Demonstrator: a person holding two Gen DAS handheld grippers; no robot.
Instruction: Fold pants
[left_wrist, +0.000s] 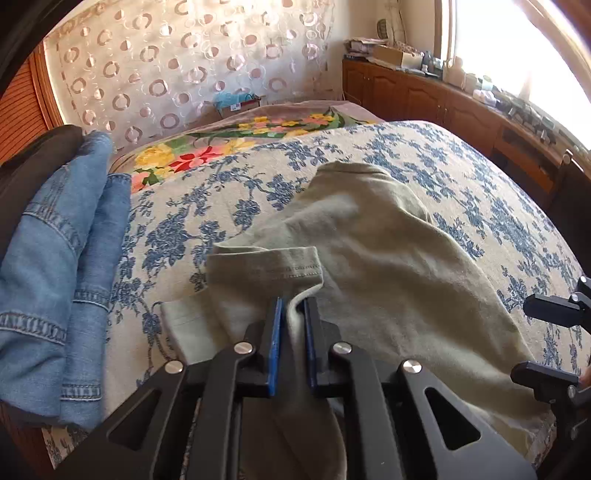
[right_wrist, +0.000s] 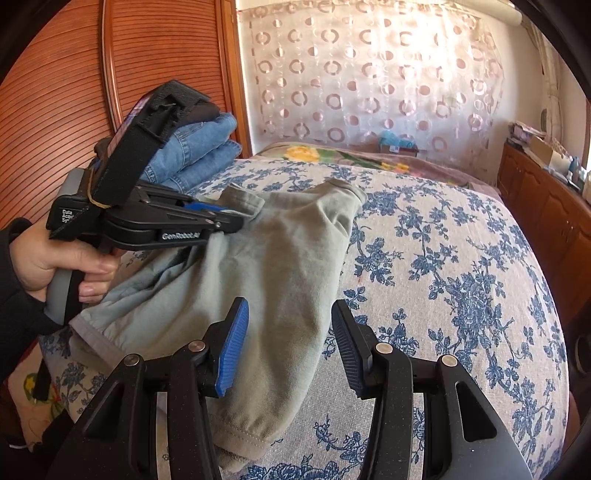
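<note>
Olive-green pants (left_wrist: 369, 240) lie crumpled on the blue-flowered bedspread (left_wrist: 480, 192). My left gripper (left_wrist: 293, 301) is shut on a raised fold of the pants just behind a stitched hem. In the right wrist view a hand holds that left gripper (right_wrist: 236, 218) at the far left edge of the pants (right_wrist: 280, 251), its fingers pinching the cloth. My right gripper (right_wrist: 288, 306) stands open over the near end of the pants, the cloth lying below its blue pads without being pressed. The right gripper (left_wrist: 532, 339) also shows at the right edge of the left wrist view.
A stack of folded blue jeans (left_wrist: 55, 258) (right_wrist: 192, 155) sits at the bed's left side with a dark garment on top. A bright flowered blanket (left_wrist: 207, 151) lies beyond. Wooden cabinets (left_wrist: 424, 96) run along the right, and a slatted wooden door (right_wrist: 74, 74) stands at the left.
</note>
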